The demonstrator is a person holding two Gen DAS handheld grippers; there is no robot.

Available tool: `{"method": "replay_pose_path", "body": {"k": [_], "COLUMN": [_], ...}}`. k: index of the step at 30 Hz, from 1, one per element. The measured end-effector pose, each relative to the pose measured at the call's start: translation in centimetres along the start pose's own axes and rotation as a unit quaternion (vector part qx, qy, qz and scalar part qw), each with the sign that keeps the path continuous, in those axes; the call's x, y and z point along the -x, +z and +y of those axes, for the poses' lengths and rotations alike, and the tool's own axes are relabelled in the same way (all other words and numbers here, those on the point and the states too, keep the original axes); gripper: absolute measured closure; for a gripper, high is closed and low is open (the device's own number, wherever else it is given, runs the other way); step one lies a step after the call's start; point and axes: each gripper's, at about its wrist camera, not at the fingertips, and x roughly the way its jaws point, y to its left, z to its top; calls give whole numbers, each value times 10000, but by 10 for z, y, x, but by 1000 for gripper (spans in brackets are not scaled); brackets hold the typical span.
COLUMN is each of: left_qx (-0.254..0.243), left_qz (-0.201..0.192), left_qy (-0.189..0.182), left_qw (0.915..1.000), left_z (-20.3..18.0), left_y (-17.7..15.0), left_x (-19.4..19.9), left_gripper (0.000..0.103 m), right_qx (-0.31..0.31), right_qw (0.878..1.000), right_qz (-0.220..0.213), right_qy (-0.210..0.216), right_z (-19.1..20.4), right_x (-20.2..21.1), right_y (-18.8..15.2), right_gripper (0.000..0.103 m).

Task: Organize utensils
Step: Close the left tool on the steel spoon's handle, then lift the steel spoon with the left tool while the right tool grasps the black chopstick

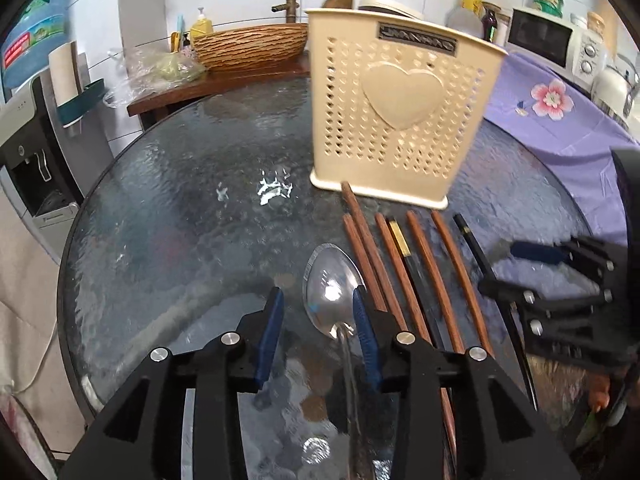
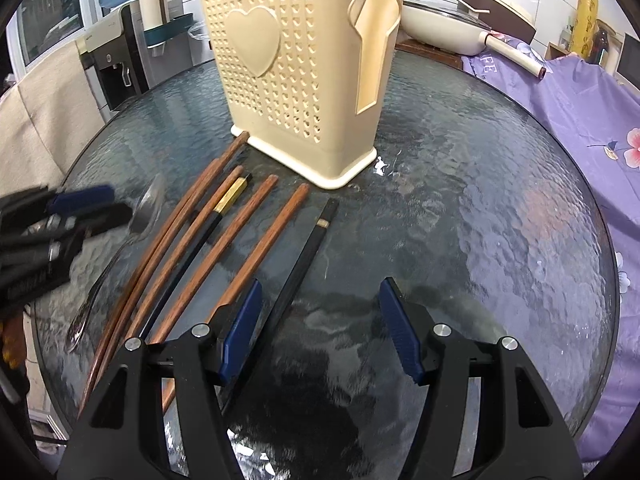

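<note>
1. Left wrist view: the left gripper (image 1: 318, 300) hangs over the glass table (image 1: 172, 208), jaws parted a little. The spoon (image 1: 330, 292) lies bowl-up on the table between the fingers, close against the right-hand pad; whether that pad touches it cannot be told, and the other pad stands clear, so nothing is gripped.
2. Just right of the spoon lie five brown chopsticks (image 1: 424, 268) and two black chopsticks (image 1: 478, 256), all pointing toward the holder (image 1: 400, 108), a cream perforated caddy standing upright with a raised heart on its face.
3. The longest brown stick reaches the holder's base.
4. Right wrist view: the right gripper (image 2: 320, 316) is held above the table with jaws wide and empty; one black chopstick runs under its left finger.
5. Only the left view shows a woven basin (image 1: 250, 46), a tap (image 1: 289, 6) and a microwave (image 1: 556, 40).
6. Only the right view shows the holder's side pocket (image 2: 374, 46) and a cream pan (image 2: 444, 26) beyond it.
7. Both show a purple cloth (image 2: 580, 112) at right.
</note>
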Motion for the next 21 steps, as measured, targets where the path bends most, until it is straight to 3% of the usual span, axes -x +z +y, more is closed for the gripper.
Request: {"method": "replay_pose_path", "body": {"k": [21], "left_qx": [-316], "left_qz": [302], "left_qy": [102], "left_qw": [9990], "left_z": [-13], "left_y": [-6], "left_x": [-16], "left_gripper": [67], "right_qx": [-6], "right_qw": [10000], "right_qz": [-24], "right_qy": [-12], "right_z": [-3], "right_x": [-6], "right_y": [6], "right_gripper": [43]}}
